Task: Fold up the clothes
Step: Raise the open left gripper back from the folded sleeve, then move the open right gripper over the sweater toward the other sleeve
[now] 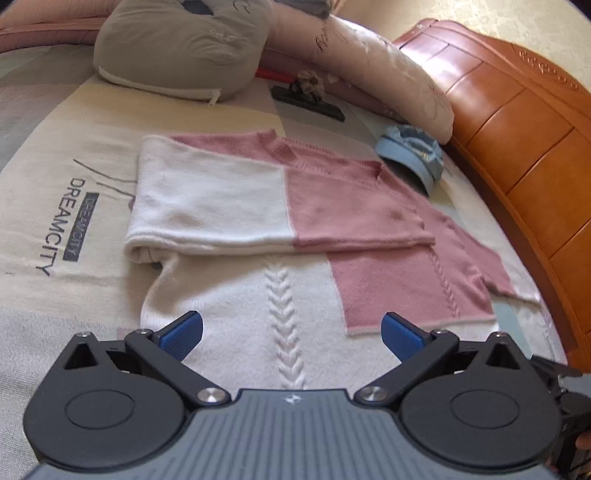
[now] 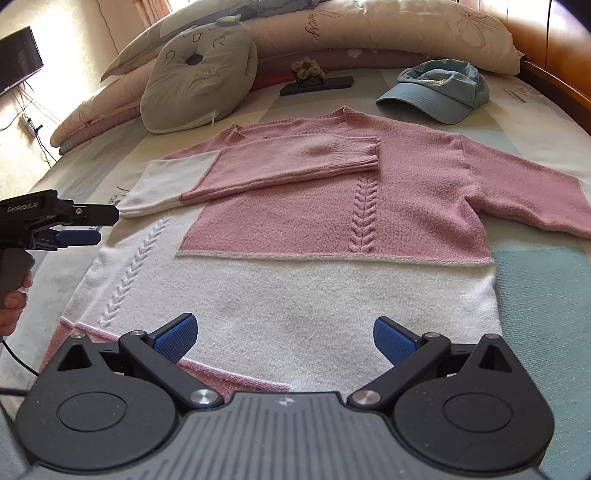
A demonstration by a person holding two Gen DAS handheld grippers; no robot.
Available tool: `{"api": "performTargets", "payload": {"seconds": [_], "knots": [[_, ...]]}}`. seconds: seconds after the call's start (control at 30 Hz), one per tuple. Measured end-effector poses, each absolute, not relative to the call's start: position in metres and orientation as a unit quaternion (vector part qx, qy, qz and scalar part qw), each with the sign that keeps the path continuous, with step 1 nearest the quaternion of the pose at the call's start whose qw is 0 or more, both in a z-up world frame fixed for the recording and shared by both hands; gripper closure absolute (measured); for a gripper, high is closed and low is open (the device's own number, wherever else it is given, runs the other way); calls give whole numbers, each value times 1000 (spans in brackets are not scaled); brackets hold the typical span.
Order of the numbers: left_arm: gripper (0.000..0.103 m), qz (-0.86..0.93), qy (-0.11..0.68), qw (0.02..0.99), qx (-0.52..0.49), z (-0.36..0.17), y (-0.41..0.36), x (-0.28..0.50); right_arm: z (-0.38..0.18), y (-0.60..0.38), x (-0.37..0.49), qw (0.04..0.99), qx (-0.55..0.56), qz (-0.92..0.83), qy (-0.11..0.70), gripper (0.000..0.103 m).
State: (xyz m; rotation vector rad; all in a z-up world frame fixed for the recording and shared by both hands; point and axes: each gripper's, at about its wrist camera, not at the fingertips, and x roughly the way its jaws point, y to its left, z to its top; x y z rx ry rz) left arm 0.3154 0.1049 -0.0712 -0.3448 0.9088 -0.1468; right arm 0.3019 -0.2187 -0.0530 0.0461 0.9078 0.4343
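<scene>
A pink and white knit sweater [image 2: 295,229] lies flat on the bed, with one sleeve [image 2: 280,162] folded across its chest and the other sleeve [image 2: 532,199] stretched out to the right. The left wrist view shows the same sweater [image 1: 258,206] from its side. My left gripper [image 1: 291,336] hovers open over the white hem part, nothing between its blue pads. My right gripper [image 2: 282,339] is open above the white lower part. The left gripper [image 2: 83,227] also shows at the left edge of the right wrist view, held by a hand [image 2: 13,306].
A blue cap [image 2: 436,92] lies beyond the sweater near the wooden headboard [image 1: 517,122]. A grey cushion [image 2: 199,77], long pink pillows [image 2: 369,33], a dark phone [image 2: 317,85] with a fabric flower sit at the head of the bed. A cable trails at left.
</scene>
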Motion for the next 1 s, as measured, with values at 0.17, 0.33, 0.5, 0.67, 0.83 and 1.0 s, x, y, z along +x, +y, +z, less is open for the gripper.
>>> {"api": "performTargets", "payload": {"seconds": [0.17, 0.33, 0.5, 0.67, 0.83, 1.0], "knots": [[1, -76, 422, 899, -85, -87, 96, 305, -72, -197, 307, 868, -20, 194, 457, 0], [1, -97, 412, 904, -69, -67, 102, 288, -79, -180, 305, 876, -68, 170, 447, 0], [1, -89, 393, 914, -57, -31, 110, 261, -82, -186, 296, 884, -59, 165, 433, 0], [1, -101, 379, 918, -51, 1, 104, 237, -84, -185, 294, 888, -58, 164, 425, 0], [1, -109, 403, 908, -37, -4, 89, 233, -84, -184, 296, 887, -60, 164, 428, 0], [1, -132, 395, 907, -65, -44, 74, 240, -85, -185, 290, 894, -58, 166, 412, 0]]}}
